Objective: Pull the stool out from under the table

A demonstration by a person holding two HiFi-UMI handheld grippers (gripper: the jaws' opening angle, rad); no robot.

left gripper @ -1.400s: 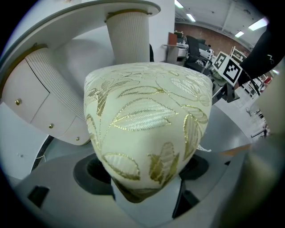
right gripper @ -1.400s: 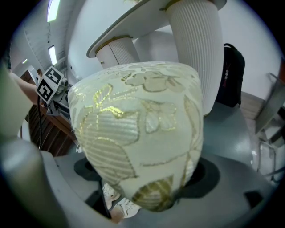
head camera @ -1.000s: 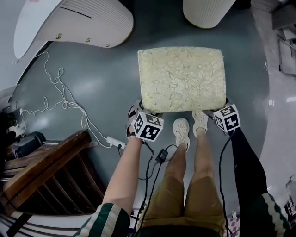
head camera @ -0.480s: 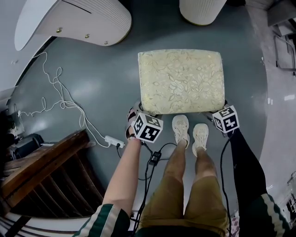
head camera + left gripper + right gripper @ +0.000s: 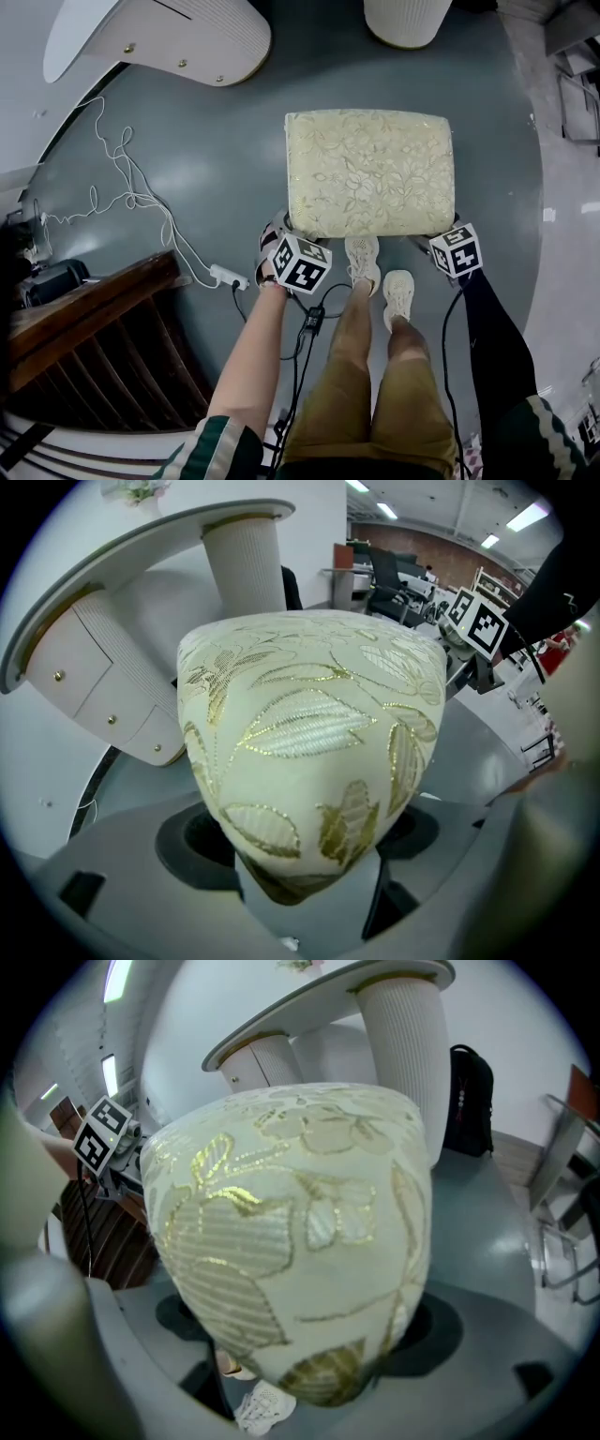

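Observation:
The stool [image 5: 370, 173] has a cream cushion with gold flower stitching and stands on the grey floor, out from the white table's ribbed legs [image 5: 408, 19]. My left gripper [image 5: 291, 232] is shut on its near left corner and my right gripper [image 5: 441, 234] on its near right corner. In the left gripper view the cushion corner [image 5: 309, 733] fills the gap of the left gripper [image 5: 309, 892]. The right gripper view shows the other corner [image 5: 291, 1241] wedged in the right gripper [image 5: 309, 1387]. The stool's legs are hidden.
The table's wider ribbed base [image 5: 178, 37] lies at the far left. A white cable and power strip [image 5: 230, 275] trail on the floor left of my left gripper. Dark wooden steps [image 5: 84, 356] are at the near left. The person's feet [image 5: 361, 258] stand just behind the stool.
The stool has slid toward the person, further from the table legs. The person's feet have stepped back. Both grippers keep their hold on the near corners.

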